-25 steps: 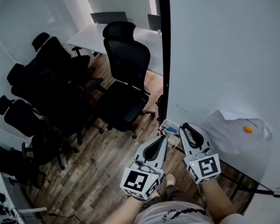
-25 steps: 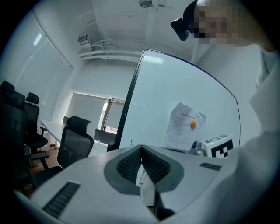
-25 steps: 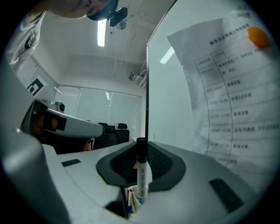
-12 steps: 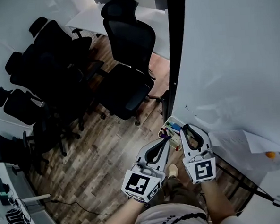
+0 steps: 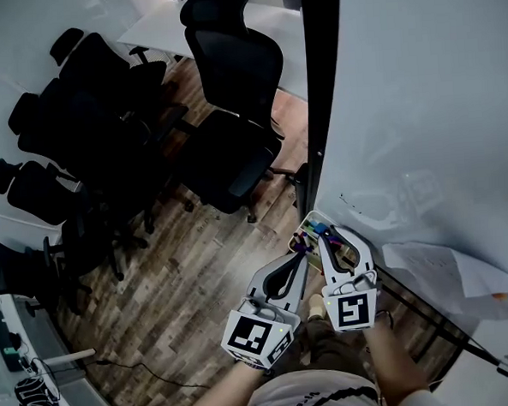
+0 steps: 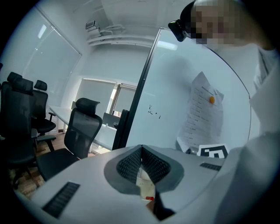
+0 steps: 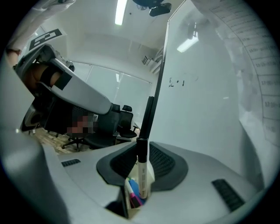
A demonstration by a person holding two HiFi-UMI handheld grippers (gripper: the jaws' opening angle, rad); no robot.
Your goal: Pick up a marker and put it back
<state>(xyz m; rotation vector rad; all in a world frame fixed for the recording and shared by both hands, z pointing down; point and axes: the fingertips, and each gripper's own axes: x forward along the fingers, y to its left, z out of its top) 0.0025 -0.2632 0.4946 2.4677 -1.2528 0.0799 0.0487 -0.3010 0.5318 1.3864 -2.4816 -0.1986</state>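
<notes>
Left gripper: jaws closed together, nothing between them.
Right gripper: clamps a black-capped marker upright.
Marker tray: mostly hidden beneath both grippers; contents blurred.

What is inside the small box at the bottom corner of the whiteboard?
The box holds several coloured markers, blue and pink among them. Its bottom and the exact count are covered by the right gripper and its marker.
</notes>
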